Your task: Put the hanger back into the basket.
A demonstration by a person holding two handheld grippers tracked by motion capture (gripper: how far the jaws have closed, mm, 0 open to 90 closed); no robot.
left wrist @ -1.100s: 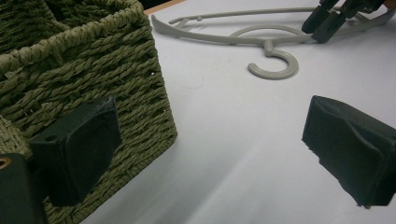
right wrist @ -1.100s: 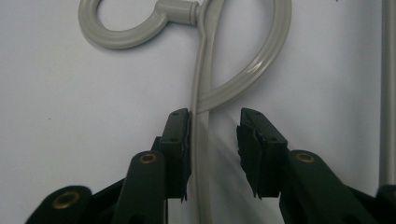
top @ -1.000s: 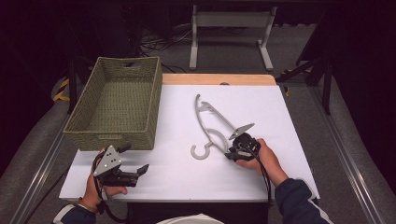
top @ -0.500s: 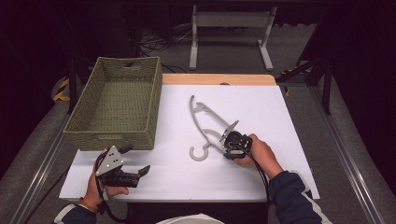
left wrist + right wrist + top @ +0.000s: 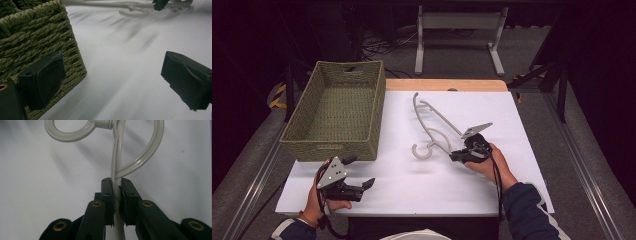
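Right gripper view: fingers [image 5: 116, 195] pinching hanger [image 5: 117, 157].

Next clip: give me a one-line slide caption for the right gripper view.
Right gripper with jaws shut on the thin bar of a white plastic hanger, above a white tabletop.

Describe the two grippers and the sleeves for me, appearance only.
Both grippers, left gripper and right gripper, are black with two flat-padded jaws, brass-coloured rivets at the linkages, a grey three-cornered plate on top and a trailing black cable. The sleeves are dark navy with light cuff stripes.
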